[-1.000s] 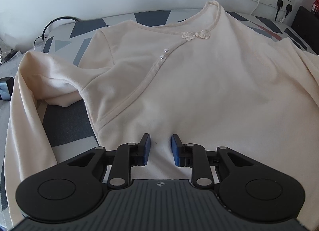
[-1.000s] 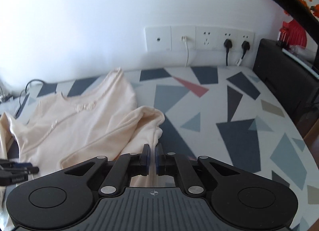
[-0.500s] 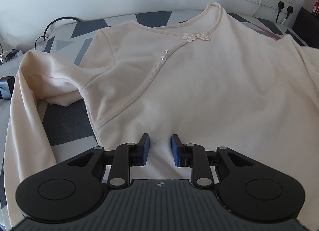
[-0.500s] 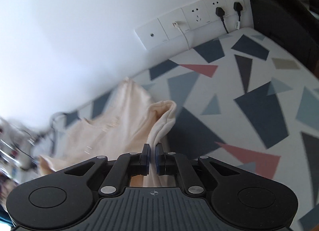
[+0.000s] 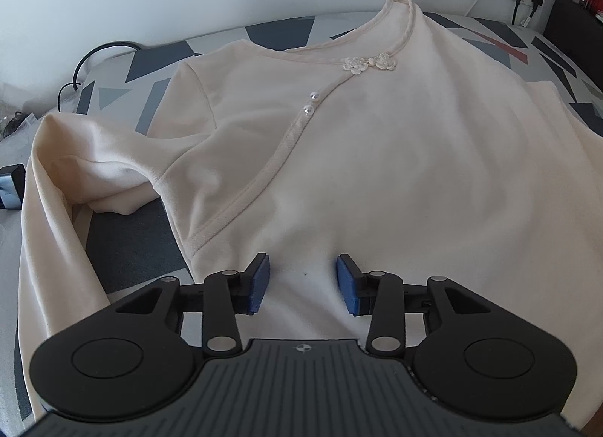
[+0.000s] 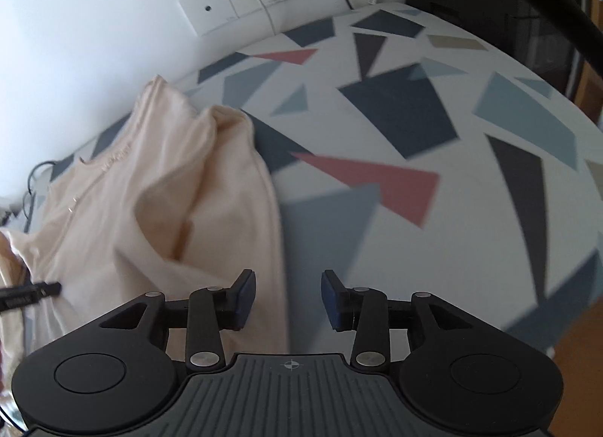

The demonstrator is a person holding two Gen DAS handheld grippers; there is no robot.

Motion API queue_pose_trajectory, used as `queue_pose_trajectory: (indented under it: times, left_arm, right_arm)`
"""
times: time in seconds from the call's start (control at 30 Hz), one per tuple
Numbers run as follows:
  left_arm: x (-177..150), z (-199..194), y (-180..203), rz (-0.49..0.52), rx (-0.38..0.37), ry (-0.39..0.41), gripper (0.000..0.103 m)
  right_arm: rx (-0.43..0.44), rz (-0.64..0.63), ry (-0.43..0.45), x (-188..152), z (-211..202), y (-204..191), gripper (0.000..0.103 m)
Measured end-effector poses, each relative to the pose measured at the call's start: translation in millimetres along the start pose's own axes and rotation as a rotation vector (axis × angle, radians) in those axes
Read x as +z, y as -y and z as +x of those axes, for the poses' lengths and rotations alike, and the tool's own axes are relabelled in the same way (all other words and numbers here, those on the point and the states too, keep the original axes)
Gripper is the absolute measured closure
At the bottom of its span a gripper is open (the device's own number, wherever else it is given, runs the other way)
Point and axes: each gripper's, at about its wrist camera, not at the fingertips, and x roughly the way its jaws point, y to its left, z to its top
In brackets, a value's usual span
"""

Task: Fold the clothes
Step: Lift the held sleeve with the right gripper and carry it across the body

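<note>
The cream top (image 5: 377,158) is spread face-up on the bench (image 6: 395,128) with the triangle-patterned cover, neckline toward the wall, flower clasp (image 5: 367,63) and two little buttons (image 5: 311,101) showing. One long sleeve (image 5: 60,180) is flopped out past the side and bunched near the armpit; in the right wrist view the other sleeve (image 6: 211,180) is rumpled over the body.

The left tongs (image 5: 303,282) sit low over the hem area, jaws apart after just widening, fabric lying under the gap but not pinched. The right tongs (image 6: 288,303) have also just been opening, nothing clamped, and hang over the garment's edge where cloth meets bare bench.

What could go sideways, I'd say: closing on only the top layer so the back stays behind and the fold comes out lopsided. That bunched sleeve might get trapped inside the fold as a lump. And there's a black cable (image 5: 94,60) near the far corner that a dragged sleeve could snag.
</note>
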Motion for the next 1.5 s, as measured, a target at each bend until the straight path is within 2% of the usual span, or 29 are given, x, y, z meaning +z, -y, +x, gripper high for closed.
queue_pose_trajectory:
  times: [0.1,0.27,0.4,0.5,0.6,0.63,0.67,0.7,0.83,0.93,1.0,1.1,1.23,1.37,1.43,1.5]
  left_arm:
    - [0,0,3,0.027,0.004,-0.001,0.061]
    - [1,-1,8,0.020,0.024,-0.018,0.061]
    - [-5,-8,5,-0.057,-0.016,-0.078,0.061]
    - [-17,-17,13,-0.057,-0.005,-0.081,0.061]
    - [-29,-25,21,-0.053,0.017,-0.074,0.061]
    - [-31,-27,25,-0.046,0.029,-0.067,0.061]
    - [-34,-28,28,-0.039,0.042,-0.061,0.061]
    - [-36,-30,31,-0.028,0.055,-0.055,0.061]
    - [-35,-31,42,0.030,0.101,-0.044,0.061]
    - [-35,-30,43,0.013,0.107,-0.044,0.061]
    - [-35,-30,42,0.003,0.112,-0.041,0.061]
    - [-37,-31,44,-0.002,0.120,-0.037,0.061]
    - [-36,-31,40,-0.027,0.106,-0.047,0.061]
    - [-34,-30,30,-0.075,0.064,-0.065,0.061]
    - [-32,-28,26,-0.088,0.045,-0.074,0.061]
    - [-30,-27,22,-0.101,0.025,-0.083,0.061]
  right_arm:
    - [-0.032,-0.014,-0.016,-25,-8,3,0.067]
    - [-0.020,-0.075,-0.007,-60,-22,-10,0.060]
    - [-0.016,-0.219,-0.023,-82,-21,-36,0.053]
    - [-0.027,-0.347,-0.019,-96,-20,-54,0.052]
    - [0.018,-0.372,-0.013,-100,-24,-58,0.073]
    - [0.033,-0.376,-0.013,-101,-25,-59,0.089]
    - [0.049,-0.373,-0.020,-101,-27,-59,0.092]
    - [0.069,-0.360,-0.026,-101,-30,-59,0.093]
    - [0.228,-0.117,-0.019,-86,-60,-39,0.094]
    - [0.339,0.052,0.060,-71,-90,-20,0.094]
    - [0.370,0.127,0.137,-55,-106,-8,0.094]
    - [0.299,0.106,0.244,-33,-120,-2,0.095]
    - [0.166,0.013,0.297,-2,-117,-6,0.094]
    - [0.079,-0.082,0.292,34,-96,-8,0.094]
    - [0.032,-0.070,0.267,57,-77,-4,0.094]
    - [0.009,-0.006,0.245,80,-57,5,0.094]
